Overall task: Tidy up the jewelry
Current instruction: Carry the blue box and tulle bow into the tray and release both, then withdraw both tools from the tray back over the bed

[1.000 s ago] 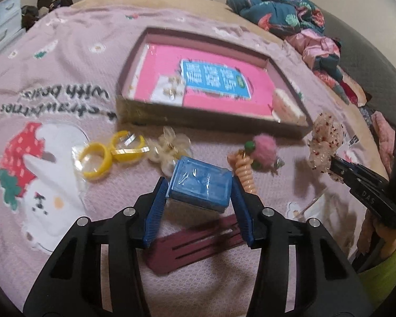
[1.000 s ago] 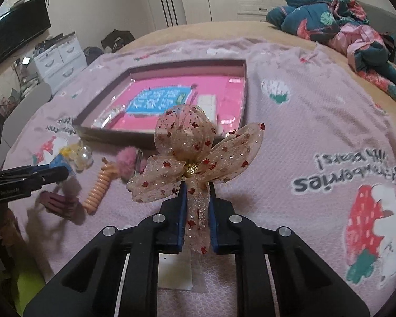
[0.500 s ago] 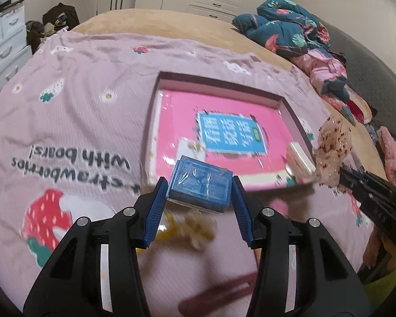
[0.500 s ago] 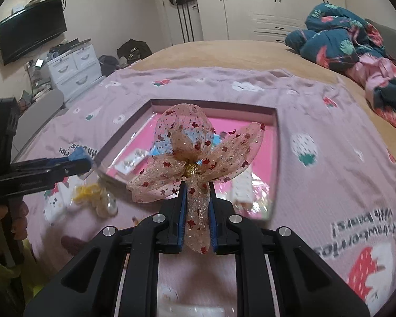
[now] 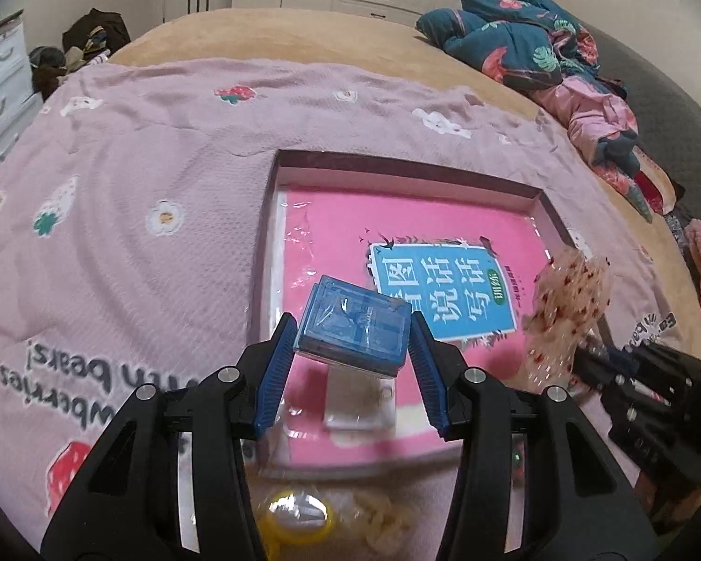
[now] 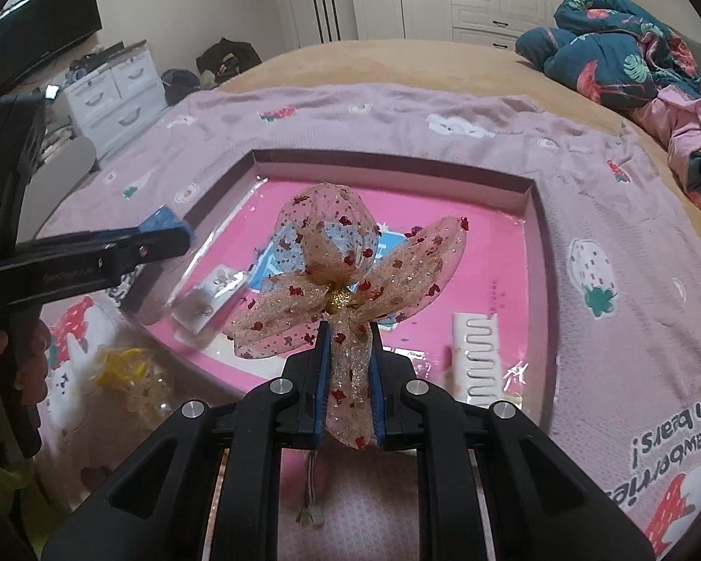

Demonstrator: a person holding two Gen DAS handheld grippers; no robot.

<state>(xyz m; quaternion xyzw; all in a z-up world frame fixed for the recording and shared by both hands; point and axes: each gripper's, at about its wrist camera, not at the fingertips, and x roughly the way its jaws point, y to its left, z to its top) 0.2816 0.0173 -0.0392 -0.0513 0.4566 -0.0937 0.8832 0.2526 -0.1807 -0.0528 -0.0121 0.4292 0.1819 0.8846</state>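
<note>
My left gripper point(image 5: 353, 341) is shut on a small clear blue plastic box point(image 5: 355, 329) and holds it above the near left part of a shallow box tray point(image 5: 544, 198) with a pink bottom. My right gripper point(image 6: 348, 364) is shut on a sheer beige bow hair clip with red specks point(image 6: 341, 276), held above the tray's point(image 6: 535, 187) near edge. The bow point(image 5: 568, 301) and the right gripper show at the right of the left wrist view. The left gripper point(image 6: 163, 236) shows at the left of the right wrist view.
In the tray lie a white comb clip point(image 6: 479, 355) and a card of earrings point(image 6: 215, 294). Yellow rings point(image 5: 296, 516) and pale hair ties point(image 6: 145, 388) lie on the pink blanket before the tray. Bundled clothes point(image 5: 547, 53) lie at the far right.
Both grippers have moved forward and up with their loads, from over the loose items on the blanket to over the tray's near part.
</note>
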